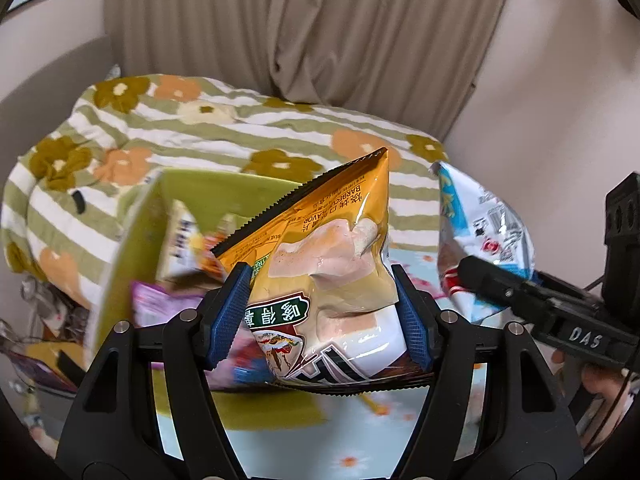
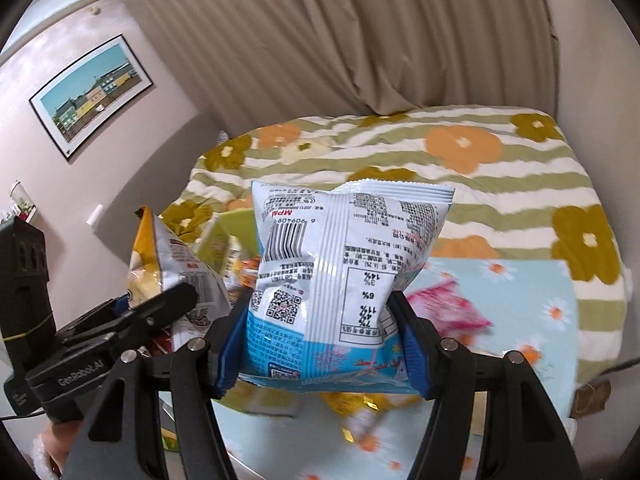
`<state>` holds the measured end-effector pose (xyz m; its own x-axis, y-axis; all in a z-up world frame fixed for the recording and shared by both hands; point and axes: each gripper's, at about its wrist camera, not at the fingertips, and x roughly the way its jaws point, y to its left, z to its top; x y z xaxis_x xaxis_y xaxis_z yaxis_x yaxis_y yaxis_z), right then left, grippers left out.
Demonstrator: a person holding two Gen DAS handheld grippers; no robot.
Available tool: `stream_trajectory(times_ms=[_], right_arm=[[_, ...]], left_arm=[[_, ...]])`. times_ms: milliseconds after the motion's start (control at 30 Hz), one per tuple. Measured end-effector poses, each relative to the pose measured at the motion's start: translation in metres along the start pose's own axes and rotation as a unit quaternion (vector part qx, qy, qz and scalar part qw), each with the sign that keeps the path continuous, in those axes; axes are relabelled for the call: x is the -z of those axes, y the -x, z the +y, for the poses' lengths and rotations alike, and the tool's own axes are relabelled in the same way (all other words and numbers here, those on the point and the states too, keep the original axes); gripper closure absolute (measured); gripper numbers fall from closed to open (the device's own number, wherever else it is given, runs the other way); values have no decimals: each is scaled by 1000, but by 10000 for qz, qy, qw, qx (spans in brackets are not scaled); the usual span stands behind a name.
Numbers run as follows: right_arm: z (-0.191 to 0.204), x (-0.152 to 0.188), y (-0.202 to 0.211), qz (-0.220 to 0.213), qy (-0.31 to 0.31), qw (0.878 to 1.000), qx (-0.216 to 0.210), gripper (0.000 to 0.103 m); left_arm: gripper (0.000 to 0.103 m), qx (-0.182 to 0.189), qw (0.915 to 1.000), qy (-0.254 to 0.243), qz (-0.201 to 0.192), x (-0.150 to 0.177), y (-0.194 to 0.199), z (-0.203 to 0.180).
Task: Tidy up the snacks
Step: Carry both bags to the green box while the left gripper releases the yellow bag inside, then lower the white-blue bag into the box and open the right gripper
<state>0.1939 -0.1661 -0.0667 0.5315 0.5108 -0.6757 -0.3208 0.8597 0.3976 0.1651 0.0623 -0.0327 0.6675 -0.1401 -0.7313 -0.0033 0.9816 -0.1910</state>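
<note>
My left gripper (image 1: pixel 320 312) is shut on an orange barbecue chip bag (image 1: pixel 332 248) and holds it up in the air; the bag also shows in the right wrist view (image 2: pixel 168 268). My right gripper (image 2: pixel 320 344) is shut on a white and blue snack bag (image 2: pixel 344 256), back side facing the camera; it also shows in the left wrist view (image 1: pixel 480 232). A green box (image 1: pixel 136 232) with several snack packs in it stands to the left, behind the orange bag.
A light blue flowered cloth (image 2: pixel 520 304) covers the table, with a pink snack pack (image 2: pixel 452 304) and yellow wrappers (image 2: pixel 360 404) on it. Behind is a bed with a green striped flower blanket (image 1: pixel 240 132), a beige curtain and walls.
</note>
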Motion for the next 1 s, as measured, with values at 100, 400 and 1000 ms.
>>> stream_trajectory(times_ms=[100,400,1000], right_arm=[[26,-9,-22,-7,2,10000,-58,42],[73,-20,-81,165,-124,9997,103,42],[94,-32,-136,427,-262,9960,733,42]], left_arm=[[38,-130,9999,-17,58,-8,-3,38],[32,-222,9979,-131,598,-19,-58,124],[1,-102,9940,-581,916,-14,-81,158]])
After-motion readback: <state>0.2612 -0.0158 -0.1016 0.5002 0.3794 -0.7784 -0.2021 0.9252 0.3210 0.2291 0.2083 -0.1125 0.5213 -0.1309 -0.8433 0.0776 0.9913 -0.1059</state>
